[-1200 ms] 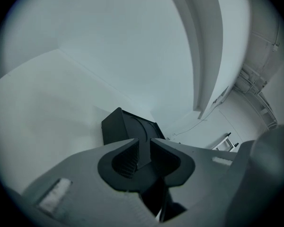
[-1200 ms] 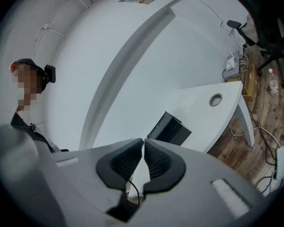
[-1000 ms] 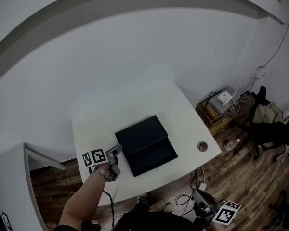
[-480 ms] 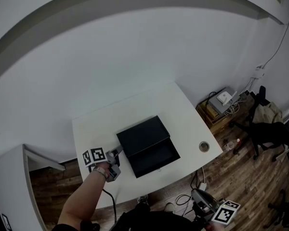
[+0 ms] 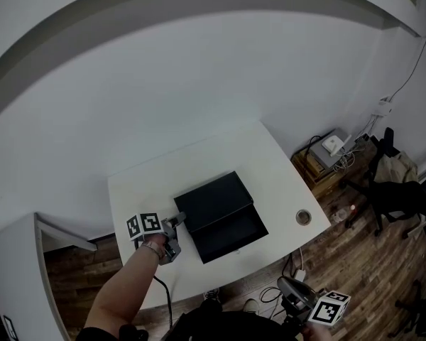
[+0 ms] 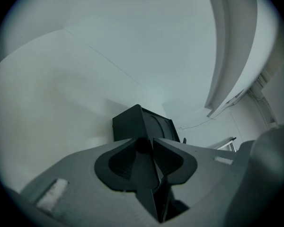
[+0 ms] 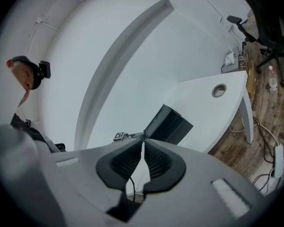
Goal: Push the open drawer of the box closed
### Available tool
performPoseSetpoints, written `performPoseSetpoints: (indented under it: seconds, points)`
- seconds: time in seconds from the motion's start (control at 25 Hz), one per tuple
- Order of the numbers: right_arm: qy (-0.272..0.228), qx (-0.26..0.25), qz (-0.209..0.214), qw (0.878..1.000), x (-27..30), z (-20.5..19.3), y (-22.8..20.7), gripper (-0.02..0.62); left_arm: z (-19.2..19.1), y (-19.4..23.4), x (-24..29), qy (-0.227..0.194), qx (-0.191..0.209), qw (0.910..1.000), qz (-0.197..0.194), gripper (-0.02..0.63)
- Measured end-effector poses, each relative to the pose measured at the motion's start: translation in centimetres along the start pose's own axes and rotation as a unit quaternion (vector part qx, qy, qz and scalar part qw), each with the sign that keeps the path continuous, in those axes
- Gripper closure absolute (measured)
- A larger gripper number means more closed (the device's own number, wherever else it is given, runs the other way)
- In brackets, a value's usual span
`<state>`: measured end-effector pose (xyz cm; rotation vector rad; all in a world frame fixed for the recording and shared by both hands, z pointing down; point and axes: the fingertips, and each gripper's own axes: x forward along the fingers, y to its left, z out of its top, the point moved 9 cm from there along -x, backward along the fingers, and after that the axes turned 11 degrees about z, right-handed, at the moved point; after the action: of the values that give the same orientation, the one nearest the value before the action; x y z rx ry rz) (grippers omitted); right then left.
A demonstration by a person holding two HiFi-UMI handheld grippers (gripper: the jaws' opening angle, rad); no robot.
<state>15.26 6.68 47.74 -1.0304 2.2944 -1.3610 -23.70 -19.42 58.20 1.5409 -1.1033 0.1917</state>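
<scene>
Jaws on the left gripper [image 6: 144, 143] stand well apart and have just been opening. The gap between its pads [image 6: 173, 157] shows only dark, the same tone as the black box [image 6: 141, 122] that rises directly beyond the tips, and the pads press on nothing there. In the head view this left gripper [image 5: 179, 219] lies low over the white table [image 5: 270, 169], held in a hand [image 5: 155, 247] that reaches in from the near left. Its tips sit right at the box's left side, about where the box body meets the pulled-out drawer [image 5: 231, 231]; whether they actually touch the box cannot be made out. The box [image 5: 214, 201] lies near the middle of the table, turned at an angle. Its drawer is open and sticks out toward the near edge, to the right of the left gripper's tips. The right gripper [image 7: 142, 143] has its jaws almost together, with only a thin slit between the pads, and it grips nothing. In the head view the right gripper [image 5: 290, 290] hangs at the bottom right, off the table and above the wooden floor [image 5: 362, 261], well apart from the box. From its own view the box [image 7: 168, 124] shows far off on the tabletop.
</scene>
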Motion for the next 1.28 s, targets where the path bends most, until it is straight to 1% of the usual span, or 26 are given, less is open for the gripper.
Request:
performPoseSetpoints:
  seconds: [0.12, 0.2, 0.24, 0.32, 0.44, 0.48, 0.52, 0.56, 0.6, 0.72, 0.88, 1.04, 1.08, 1.16, 1.28]
  points:
    - [0.059, -0.037, -0.02, 0.997, 2.4, -0.8, -1.0, 0.57, 0.5, 0.4, 0.1, 0.003, -0.002, 1.0, -0.003, 0.485]
    - [0.118, -0.082, -0.032, 0.989, 4.5, -1.6, -2.0, 0.557, 0.7, 0.5, 0.0, 0.005, 0.0, 1.0, -0.007, 0.483]
    - [0.15, -0.11, -0.04, 0.982, 5.6, -2.0, -2.4, 0.548, 0.7, 0.5, 0.0, 0.005, 0.001, 0.9999, -0.01, 0.482]
    - [0.213, -0.171, -0.06, 0.96, 8.0, -2.6, -3.2, 0.538, 0.7, 0.3, 0.1, 0.008, 0.004, 0.9998, -0.016, 0.48]
    - [0.293, -0.246, -0.091, 0.92, 11.8, -3.4, -4.9, 0.52, 0.6, 0.1, 0.2, 0.011, 0.008, 0.9996, -0.025, 0.479]
    - [0.313, -0.261, -0.1, 0.908, 12.9, -3.5, -5.6, 0.518, 0.5, 0.1, 0.3, 0.012, 0.01, 0.9995, -0.027, 0.477]
    - [0.329, -0.269, -0.109, 0.899, 14.0, -3.6, -6.3, 0.504, 0.5, 0.2, 0.3, 0.012, 0.01, 0.9995, -0.029, 0.476]
    - [0.339, -0.27, -0.116, 0.894, 14.8, -3.7, -6.9, 0.5, 0.5, 0.2, 0.3, 0.012, 0.01, 0.9994, -0.031, 0.476]
    - [0.345, -0.264, -0.122, 0.892, 15.5, -3.7, -7.3, 0.494, 0.4, 0.2, 0.3, 0.012, 0.009, 0.9994, -0.033, 0.476]
    - [0.348, -0.239, -0.129, 0.897, 16.7, -4.0, -8.0, 0.483, 0.3, 0.3, 0.4, 0.008, 0.002, 0.9992, -0.04, 0.474]
    - [0.348, -0.233, -0.141, 0.897, 17.7, -4.3, -8.4, 0.485, 0.4, 0.5, 0.4, 0.008, -0.002, 0.9988, -0.048, 0.474]
    - [0.34, -0.219, -0.151, 0.902, 18.1, -4.0, -8.9, 0.488, 0.3, 0.5, 0.4, 0.013, 0.0, 0.9987, -0.05, 0.474]
    - [0.342, -0.217, -0.15, 0.902, 18.2, -4.1, -8.9, 0.493, 0.3, 0.5, 0.4, 0.013, 0.001, 0.9987, -0.05, 0.474]
    - [0.346, -0.22, -0.147, 0.9, 18.3, -4.1, -8.7, 0.522, 0.3, 0.5, 0.3, 0.013, 0.002, 0.9987, -0.049, 0.474]
    - [0.343, -0.234, -0.148, 0.898, 18.2, -4.0, -8.4, 0.523, 0.4, 0.4, 0.4, 0.014, 0.003, 0.9987, -0.048, 0.474]
